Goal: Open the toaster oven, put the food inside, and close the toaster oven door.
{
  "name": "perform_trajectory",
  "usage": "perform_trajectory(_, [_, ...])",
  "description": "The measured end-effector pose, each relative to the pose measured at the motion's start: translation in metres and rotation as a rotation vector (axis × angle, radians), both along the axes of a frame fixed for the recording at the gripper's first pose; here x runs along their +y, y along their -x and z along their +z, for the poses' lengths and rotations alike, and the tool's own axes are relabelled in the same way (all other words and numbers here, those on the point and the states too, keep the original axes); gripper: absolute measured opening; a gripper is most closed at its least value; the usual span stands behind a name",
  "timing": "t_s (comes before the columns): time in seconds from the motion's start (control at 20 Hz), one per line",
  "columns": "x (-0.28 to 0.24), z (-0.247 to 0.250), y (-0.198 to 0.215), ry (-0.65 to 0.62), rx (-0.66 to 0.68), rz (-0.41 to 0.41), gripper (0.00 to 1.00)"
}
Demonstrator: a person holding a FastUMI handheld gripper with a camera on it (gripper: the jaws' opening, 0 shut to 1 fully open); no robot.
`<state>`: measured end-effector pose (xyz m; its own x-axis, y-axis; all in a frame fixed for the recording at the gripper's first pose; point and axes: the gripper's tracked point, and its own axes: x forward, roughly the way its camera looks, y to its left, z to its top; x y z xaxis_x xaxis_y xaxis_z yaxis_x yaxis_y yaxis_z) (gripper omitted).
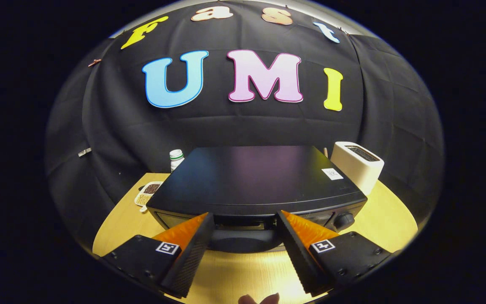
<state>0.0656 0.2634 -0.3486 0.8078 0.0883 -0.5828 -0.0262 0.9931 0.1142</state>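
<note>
A black toaster oven stands on the wooden table, seen from above and in front. Its top fills the middle of the view; its front face with the door handle sits just ahead of the fingers. A round knob is at the front right. My gripper is open, its two orange-and-black fingers spread on either side of the handle area and close to the oven's front. Nothing is held between them. Whether the door is ajar I cannot tell.
A white toaster stands behind the oven on the right. A white bottle with a green cap and a divided tray of grains sit at the left rear. The yellow tabletop lies below the fingers, with fingertips of a hand at its near edge.
</note>
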Motion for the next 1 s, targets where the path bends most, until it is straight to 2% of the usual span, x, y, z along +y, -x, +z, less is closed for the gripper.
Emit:
perform_trajectory(0.25, [0.001,-0.002,0.014,-0.001,0.027,-0.001,0.98])
perform_trajectory(0.75, [0.001,-0.016,0.083,-0.003,0.096,-0.004,0.98])
perform_trajectory(1.0, [0.002,-0.042,0.123,0.010,0.186,0.011,0.98])
